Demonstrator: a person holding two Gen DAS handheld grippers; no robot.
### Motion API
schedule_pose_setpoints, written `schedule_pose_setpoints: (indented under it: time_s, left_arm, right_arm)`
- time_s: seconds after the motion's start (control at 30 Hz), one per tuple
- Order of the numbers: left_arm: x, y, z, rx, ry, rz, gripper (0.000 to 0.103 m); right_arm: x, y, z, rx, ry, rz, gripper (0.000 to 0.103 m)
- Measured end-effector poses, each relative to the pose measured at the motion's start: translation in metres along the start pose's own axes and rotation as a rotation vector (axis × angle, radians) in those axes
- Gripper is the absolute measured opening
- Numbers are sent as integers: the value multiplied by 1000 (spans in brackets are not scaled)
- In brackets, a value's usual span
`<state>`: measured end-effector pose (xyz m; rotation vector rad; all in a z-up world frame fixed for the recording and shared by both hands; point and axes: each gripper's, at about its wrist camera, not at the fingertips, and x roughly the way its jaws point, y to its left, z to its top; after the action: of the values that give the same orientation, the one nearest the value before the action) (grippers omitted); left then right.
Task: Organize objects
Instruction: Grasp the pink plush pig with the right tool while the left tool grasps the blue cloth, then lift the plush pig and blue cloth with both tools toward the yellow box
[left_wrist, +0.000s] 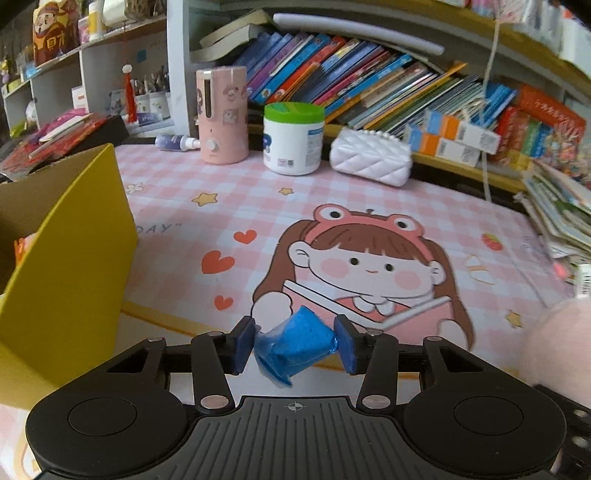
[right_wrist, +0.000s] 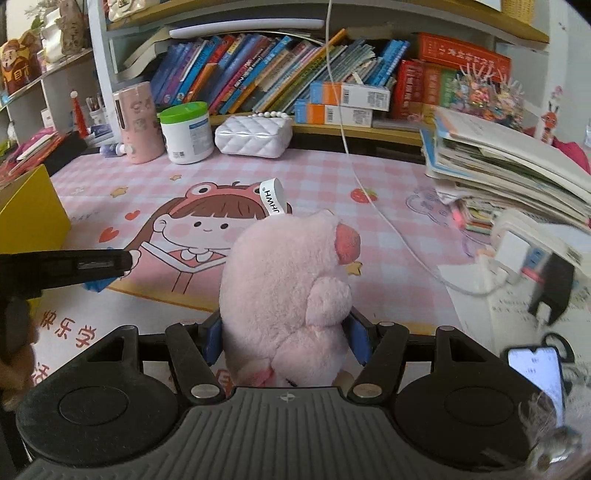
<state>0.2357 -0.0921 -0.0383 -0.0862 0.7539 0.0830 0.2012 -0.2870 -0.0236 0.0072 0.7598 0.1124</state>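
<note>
The left gripper (left_wrist: 295, 343) has its jaws closed on a crinkly blue foil packet (left_wrist: 295, 341), just right of the yellow cardboard box (left_wrist: 74, 266). The right gripper (right_wrist: 288, 336) pinches a fluffy pink plush toy (right_wrist: 288, 295) above the surface (right_wrist: 314, 177), further right of that box.

My left gripper (left_wrist: 295, 341) is matte black, with two round discs flanking a ribbed grey plate stamped with a small crosshair mark. Silver rivets pin its jointed black links, and the fingers end in dark blue pads (left_wrist: 244, 345). My right gripper (right_wrist: 288, 341) is built the same, with brighter blue pads (right_wrist: 360, 341).
</note>
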Motion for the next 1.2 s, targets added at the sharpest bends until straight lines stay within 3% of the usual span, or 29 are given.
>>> schedule_pose_setpoints:
  time_s: [0.17,0.37,0.83,1.2]
  left_arm:
    - [-23,6,-14,39,-13,-23,45]
    - [-50,30,-33,11,-14,-46,45]
    - [-118,105,-78,-11,-21,-65,45]
    - [-168,177,-106,-61,-59,6,45]
  right_arm:
    - [-14,13,-9,-10,-4,-9,62]
    - [-34,38,-24,-41,-13,-11,62]
    - [-87,117,-65,-72,-19,1,62]
    - [-113,187,-90,-110,-26,90,62]
